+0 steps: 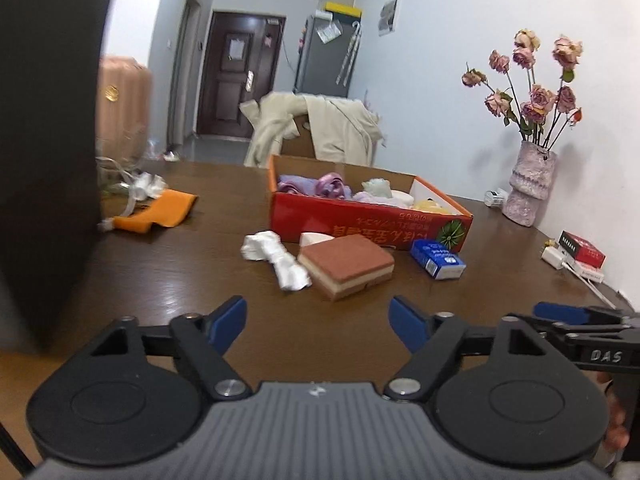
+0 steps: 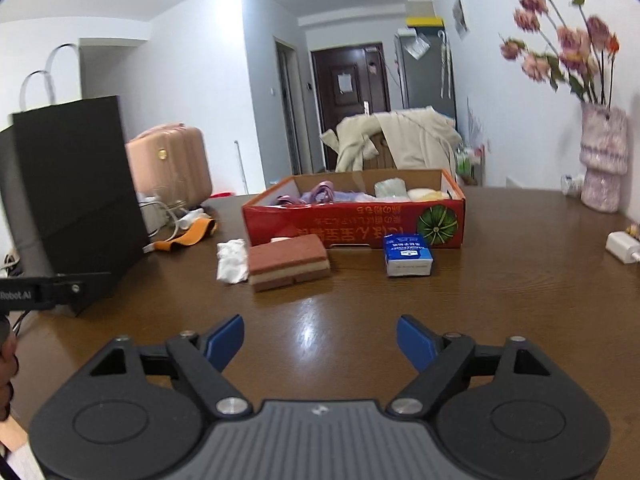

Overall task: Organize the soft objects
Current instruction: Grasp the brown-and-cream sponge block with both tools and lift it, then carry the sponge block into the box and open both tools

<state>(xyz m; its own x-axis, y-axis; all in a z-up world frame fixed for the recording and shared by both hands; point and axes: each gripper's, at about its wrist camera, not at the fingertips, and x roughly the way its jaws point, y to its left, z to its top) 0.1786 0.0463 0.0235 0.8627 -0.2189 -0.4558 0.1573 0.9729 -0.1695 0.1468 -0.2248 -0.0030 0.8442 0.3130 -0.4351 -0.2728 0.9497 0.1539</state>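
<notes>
Hovering low over the counter, the left claw and the right claw both stand with their blue pads apart and nothing between them.

Part of the sorting looks done. Ahead of both claws, the red cardboard box already holds several soft things: lilac cloth, a pale fluffy bundle, and a yellowish piece near its right end; exactly what each one is cannot be made out.

What is left lies between the claws and the box. A layered brown-and-cream sponge block sits almost straight ahead of the left claw, slightly right of its centre line. A crumpled white cloth touches or nearly touches the sponge's left side. A small pale wedge peeks out behind the sponge, just beside the box wall. A blue tissue pack lies ahead of the right claw and a little to its right, close to the box front. Farther off to the left of both claws, an orange cloth lies among white cords beside a black paper bag.

By these pictures, roughly half the soft things remain outside the box, with the sponge and the tissue pack the nearest candidates.
</notes>
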